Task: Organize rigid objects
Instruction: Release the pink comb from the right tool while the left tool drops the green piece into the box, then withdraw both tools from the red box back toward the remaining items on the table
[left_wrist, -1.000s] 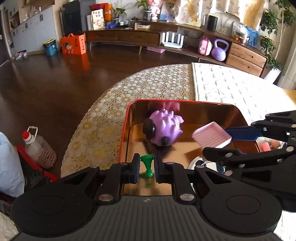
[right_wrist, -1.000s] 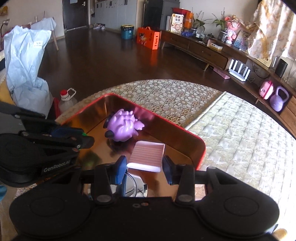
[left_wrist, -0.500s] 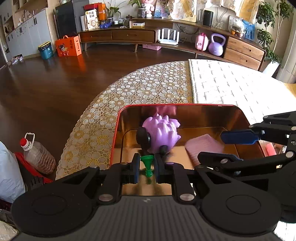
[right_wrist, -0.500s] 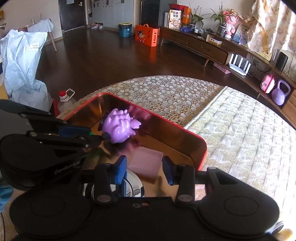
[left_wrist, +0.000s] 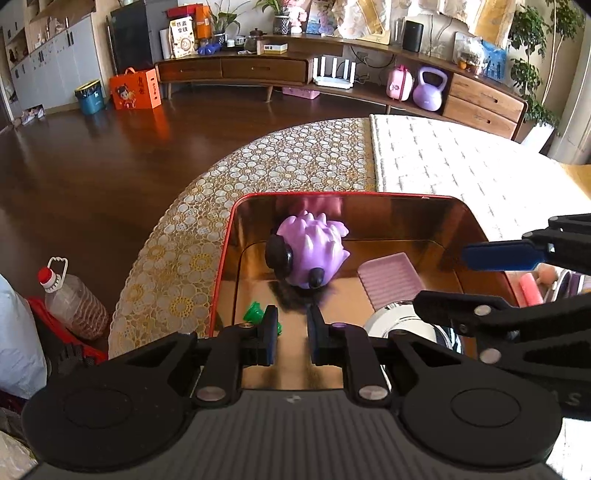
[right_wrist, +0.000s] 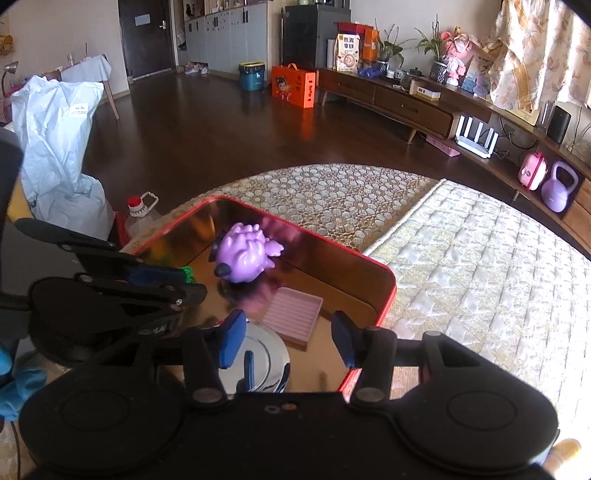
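Note:
A gold tin with a red rim (left_wrist: 221, 280) (right_wrist: 384, 295) holds a purple spiky toy (left_wrist: 310, 254) (right_wrist: 245, 258), a pink ridged tray (left_wrist: 393, 277) (right_wrist: 293, 314), a round silver piece (left_wrist: 388, 321) (right_wrist: 266, 354) and a small green piece (left_wrist: 255, 314) (right_wrist: 189, 272). My left gripper (left_wrist: 293, 339) (right_wrist: 194, 282) hangs over the tin's near left, jaws nearly together and empty; the green piece lies just left of them. My right gripper (right_wrist: 288, 341) (left_wrist: 441, 276) is opening above the silver piece, the tray flat beyond its pads, untouched.
The tin sits on a gold lace cloth (left_wrist: 295, 166) next to a white quilted mat (left_wrist: 461, 166). A pink stick (left_wrist: 530, 291) lies right of the tin. On the floor at the left stand a plastic bottle (left_wrist: 70, 299) and a white bag (right_wrist: 59, 147).
The green piece, upright between my left jaws before, now lies tipped to their left. My right jaws have widened and the pink tray has dropped flat into the tin.

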